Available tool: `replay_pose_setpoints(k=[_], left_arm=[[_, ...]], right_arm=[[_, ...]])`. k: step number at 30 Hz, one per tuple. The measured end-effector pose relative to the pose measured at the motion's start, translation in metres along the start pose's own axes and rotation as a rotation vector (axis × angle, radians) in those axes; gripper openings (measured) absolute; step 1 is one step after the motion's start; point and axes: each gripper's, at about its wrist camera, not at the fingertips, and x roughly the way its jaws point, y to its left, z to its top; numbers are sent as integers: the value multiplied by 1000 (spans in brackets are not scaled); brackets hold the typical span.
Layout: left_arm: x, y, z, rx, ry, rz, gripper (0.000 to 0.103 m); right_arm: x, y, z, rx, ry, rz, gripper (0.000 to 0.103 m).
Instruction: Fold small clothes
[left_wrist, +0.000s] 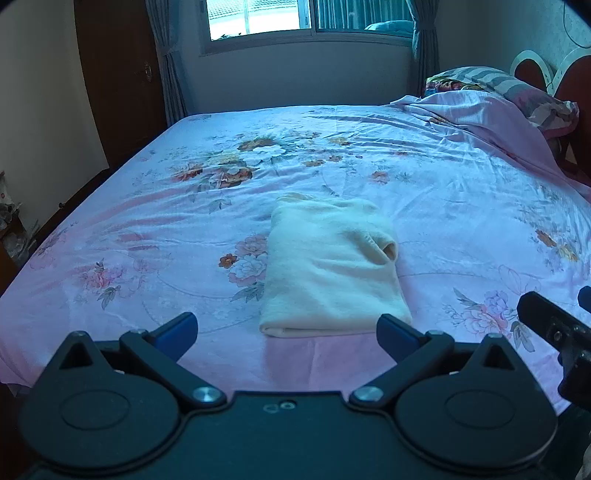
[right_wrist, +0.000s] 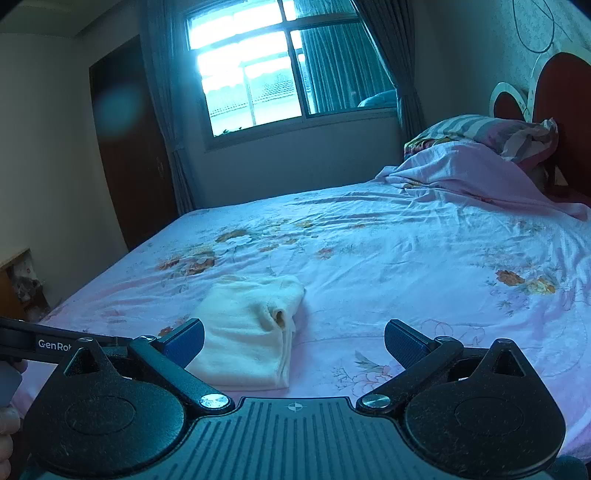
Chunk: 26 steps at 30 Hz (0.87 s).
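Left wrist view: folded cream garment (left_wrist: 332, 266) lies on bed (left_wrist: 424, 177) dead ahead of wide-open left claw (left_wrist: 286, 328), long axis running away; right claw (right_wrist: 293, 341), also wide, sits off to garment's right.

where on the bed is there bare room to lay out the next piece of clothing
Bare sheet lies right of the folded cream garment, as far as the rumpled blanket by the pillow. More lies left of the garment to the bed's edge, and beyond it toward the window. The blanket-and-pillow corner is crowded. Both the left gripper and right gripper hang open, holding nothing.
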Motion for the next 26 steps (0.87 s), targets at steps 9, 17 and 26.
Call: replay_pose_setpoints(k=[9,17,26], left_arm=[[14,1,7,-11,19,-5,102],[39,4,17,-29,64,-14,101],[70,-3,47,-41,11,-37,99]], right_arm=[[15,4,1,-12,20,13,103],[44,10,8,-30,50,33,103],[91,7,23,-32,70,52,103]])
